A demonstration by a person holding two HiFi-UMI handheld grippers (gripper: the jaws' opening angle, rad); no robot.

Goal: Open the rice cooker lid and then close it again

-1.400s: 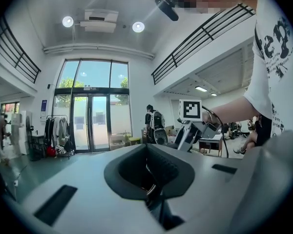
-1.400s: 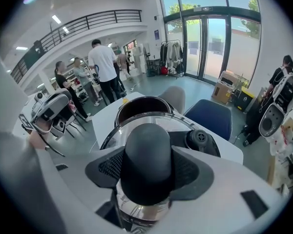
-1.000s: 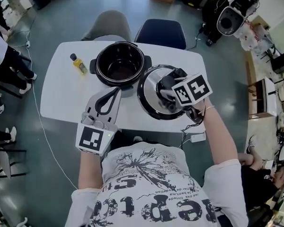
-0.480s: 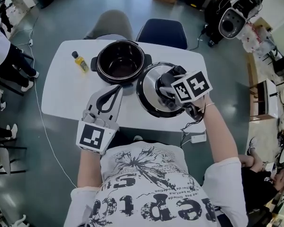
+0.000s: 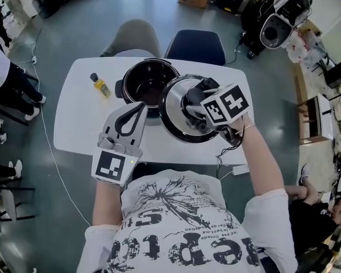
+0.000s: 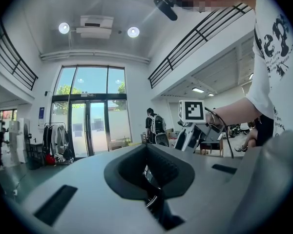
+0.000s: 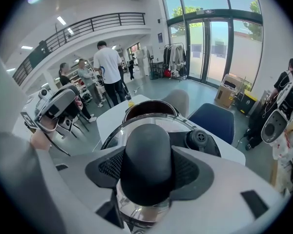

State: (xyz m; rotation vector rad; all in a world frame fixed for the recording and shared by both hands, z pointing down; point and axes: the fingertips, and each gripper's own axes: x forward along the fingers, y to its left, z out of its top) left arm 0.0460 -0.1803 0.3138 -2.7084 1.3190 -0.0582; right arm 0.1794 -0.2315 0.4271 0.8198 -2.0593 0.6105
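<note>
your right claw is clamping the black knob of the round steel-and-black lid, holding it overlapping the open black rice cooker's rim on the white counter. your left claw is hovering pressed together, empty.

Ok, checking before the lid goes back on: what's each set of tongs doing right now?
Left tongs: closed, holding nothing.
Right tongs: closed on the black knob of the lid, holding it.
</note>
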